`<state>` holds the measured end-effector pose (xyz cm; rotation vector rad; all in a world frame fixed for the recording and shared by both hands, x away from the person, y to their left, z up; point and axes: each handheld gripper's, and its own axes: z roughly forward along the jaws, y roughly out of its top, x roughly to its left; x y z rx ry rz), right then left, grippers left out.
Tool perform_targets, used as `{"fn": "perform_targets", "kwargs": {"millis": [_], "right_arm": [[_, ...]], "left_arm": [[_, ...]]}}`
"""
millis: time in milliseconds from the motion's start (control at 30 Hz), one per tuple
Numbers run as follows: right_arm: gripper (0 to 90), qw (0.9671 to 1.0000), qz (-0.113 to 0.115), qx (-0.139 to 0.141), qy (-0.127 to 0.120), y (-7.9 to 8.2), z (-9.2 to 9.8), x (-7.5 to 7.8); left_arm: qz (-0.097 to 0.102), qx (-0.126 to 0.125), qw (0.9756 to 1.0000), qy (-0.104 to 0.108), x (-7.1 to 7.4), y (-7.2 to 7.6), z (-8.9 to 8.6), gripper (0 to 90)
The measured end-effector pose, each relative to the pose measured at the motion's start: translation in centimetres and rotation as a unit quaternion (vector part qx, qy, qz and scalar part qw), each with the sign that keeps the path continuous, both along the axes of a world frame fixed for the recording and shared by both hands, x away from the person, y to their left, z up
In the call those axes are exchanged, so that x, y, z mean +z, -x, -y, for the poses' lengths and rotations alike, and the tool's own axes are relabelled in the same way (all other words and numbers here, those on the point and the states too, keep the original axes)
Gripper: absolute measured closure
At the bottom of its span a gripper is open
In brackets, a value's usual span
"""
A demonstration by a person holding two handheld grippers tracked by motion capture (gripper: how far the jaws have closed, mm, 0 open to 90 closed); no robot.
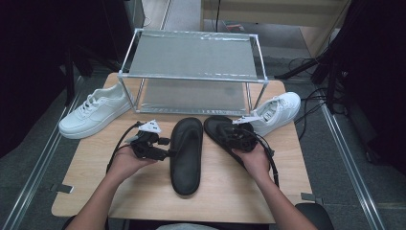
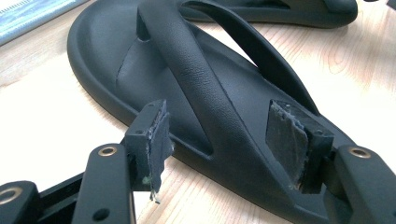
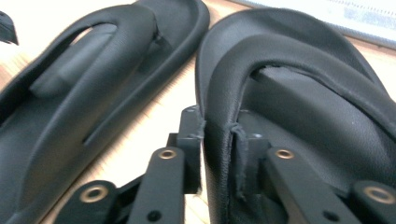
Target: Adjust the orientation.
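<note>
While your right gripper [image 3: 217, 149] pinches the side wall of the right-hand black sandal [image 1: 225, 132], its fingers [image 3: 189, 140] narrow and clamped on the rim, your left gripper [image 2: 229, 140] waits with fingers [image 2: 156, 135] spread wide on either side of the left-hand black sandal's [image 1: 186, 153] strap, touching nothing that can be seen. That hold on the edge looks chosen to lift or drag the sandal without crushing its strap; the wide stance of the other fingers suggests a grasp on the strap or the near rim is being lined up.

At the centre of the high view, the left-hand sandal lies flat on the tabletop [image 1: 143, 191], its long axis running nearly straight up and down the frame. Judging by the strap post seen from the left gripper, its toe points to the top of the frame, toward the rack [image 1: 191, 60]. The right-hand sandal sits just right of it, its long axis slanting from upper left to lower right, the upper end close beside its partner's; its lower end is hidden under your hand [image 1: 256, 160].

A two-tier metal rack stands at the top centre with both shelves bare, which is probably where the footwear is headed. A white sneaker [image 1: 95, 112] rests at the left of the rack, another white sneaker [image 1: 277, 110] at its right, both angled inward toward it.
</note>
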<state>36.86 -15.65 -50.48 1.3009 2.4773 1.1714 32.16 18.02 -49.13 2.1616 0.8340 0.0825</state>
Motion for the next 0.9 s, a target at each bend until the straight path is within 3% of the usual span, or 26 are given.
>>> {"fn": "perform_targets", "kwargs": {"millis": [167,333,433,500,533,567,633,733,900], "right_arm": [[69.7,0.9998,0.008,0.003,-0.016,0.4,0.9,1.1],[70.8,0.9989,0.025,0.011,-0.038,1.0,1.9,2.1],[82.8,0.9986,0.039,0.022,-0.028,1.7,2.6,2.9],[86.8,0.9989,0.039,0.02,-0.019,1.7,2.8,3.0],[86.8,0.9989,0.039,0.02,-0.019,1.7,2.8,3.0],[88.0,0.999,0.04,0.018,-0.013,1.5,3.0,2.9],[88.3,0.9991,0.038,0.016,-0.009,1.4,3.1,2.8],[88.4,0.9996,0.024,0.014,0.008,1.0,3.0,2.3],[88.0,0.9993,0.021,0.02,0.023,0.9,2.5,1.9]], "left_arm": [[0.001,0.006,1.0,0.004,0.1,-0.1,-0.5,40.1],[-0.002,0.015,0.9999,0.006,0.1,-0.3,-0.9,40.5],[-0.009,0.023,0.9997,0.002,-0.1,-0.6,-1.2,42.3],[-0.009,0.026,0.9996,-0.003,-0.1,-0.7,-1.2,51.0],[-0.004,0.029,0.9995,-0.009,-0.1,-0.6,-1.3,51.0],[0.005,0.024,0.9996,-0.013,-0.1,-0.6,-1.5,66.3],[0.003,0.029,0.9995,-0.012,-0.2,-0.7,-1.6,76.5],[-0.014,0.025,0.9994,-0.018,-0.8,-1.1,-1.6,83.3],[-0.031,0.014,0.9989,-0.031,-1.6,-1.2,-0.9,84.0]]}}
